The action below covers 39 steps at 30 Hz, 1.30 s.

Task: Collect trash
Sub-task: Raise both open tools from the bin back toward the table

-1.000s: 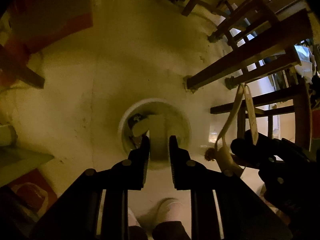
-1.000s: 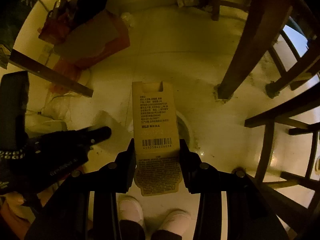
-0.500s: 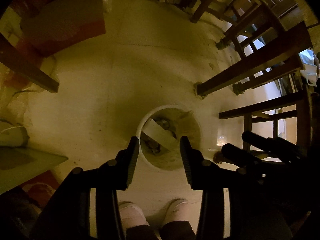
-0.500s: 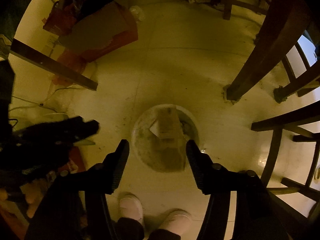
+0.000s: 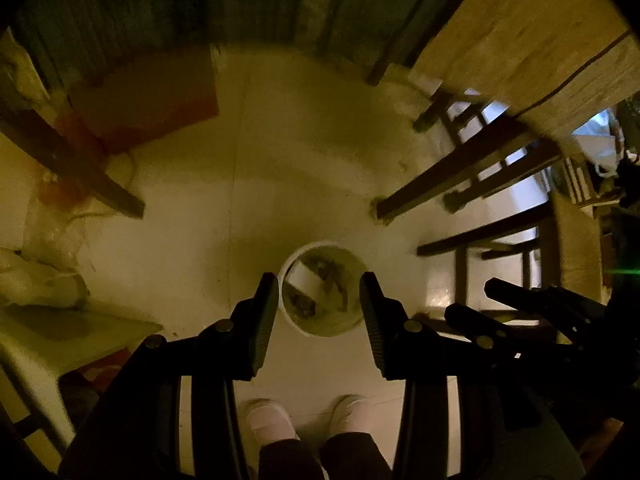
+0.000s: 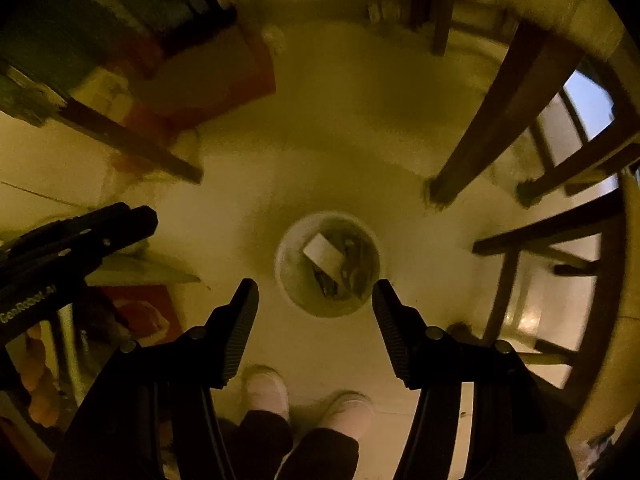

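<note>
- The trash bin [image 5: 323, 289] is right below you, a round white bin standing on the pale floor [image 5: 280, 184], and in the right wrist view it sits between and just beyond your fingertips [image 6: 327, 264].
- Inside it, a pale flat card [image 6: 325, 255] lies tilted across the opening, on top of darker scraps [image 6: 330, 285] that are too dim to make out; from the left wrist the same card [image 5: 305, 278] shows against the bin's left inner wall.
- Your left gripper [image 5: 318, 316] hangs above the bin, pointing straight down, jaws spread apart with nothing between them.
- Your right gripper [image 6: 316, 312] points down too, jaws wide apart and holding nothing, the bin framed in the gap.
- Each gripper shows in the other's view: the right one comes in from the right edge of the left wrist camera, the left one from the left edge of the right wrist camera.
- Your two pale shoes [image 6: 266, 392] stand on the floor just short of the bin.
- A dark wooden table leg [image 5: 460, 170] lands close to the bin's far right side, chair rungs [image 5: 484, 232] beyond it.
- A red-edged cardboard box [image 5: 148, 96] rests on the floor well apart, at the far left.
</note>
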Motion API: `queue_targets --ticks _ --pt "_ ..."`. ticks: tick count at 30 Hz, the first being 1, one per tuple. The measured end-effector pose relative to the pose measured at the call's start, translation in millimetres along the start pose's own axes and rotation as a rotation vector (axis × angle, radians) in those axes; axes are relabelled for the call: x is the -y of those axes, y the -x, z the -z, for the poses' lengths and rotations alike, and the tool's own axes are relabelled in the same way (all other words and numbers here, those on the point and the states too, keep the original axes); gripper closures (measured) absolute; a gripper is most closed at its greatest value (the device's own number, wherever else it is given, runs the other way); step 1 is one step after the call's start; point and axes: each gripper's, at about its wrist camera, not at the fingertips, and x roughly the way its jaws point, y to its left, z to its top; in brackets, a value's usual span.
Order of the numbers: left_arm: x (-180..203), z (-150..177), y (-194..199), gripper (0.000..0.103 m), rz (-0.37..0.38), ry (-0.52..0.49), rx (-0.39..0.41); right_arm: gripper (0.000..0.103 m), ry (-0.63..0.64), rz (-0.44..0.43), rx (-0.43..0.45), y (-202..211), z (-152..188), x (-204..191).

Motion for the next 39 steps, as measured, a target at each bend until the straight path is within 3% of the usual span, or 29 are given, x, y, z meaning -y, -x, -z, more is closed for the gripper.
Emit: queue_targets --ticks 12,22,27,35,39 --pt "35.1 -38.8 200.8 0.063 -0.024 -0.101 0.238 0.048 0.036 0.018 0.295 198.8 -32.2 -57.9" --pt "61.1 -52.1 375.5 0.063 0.017 -0.161 0.489 0.048 0.072 0.073 0.537 359.2 -33.1 -113.0" --pt "72.1 -43.1 460.0 0.063 0.026 -0.208 0.625 0.048 0.086 0.081 0.672 435.5 -24.2 -139.8" --pt "71.6 -28.4 534.2 0.059 -0.002 -0.309 0.741 0.048 0.109 0.121 0.846 508.6 -1.4 -182.5" --pt "61.3 -19.3 558.6 0.039 0.000 -0.312 0.795 0.048 0.102 0.126 0.901 521.8 6.4 -192.7"
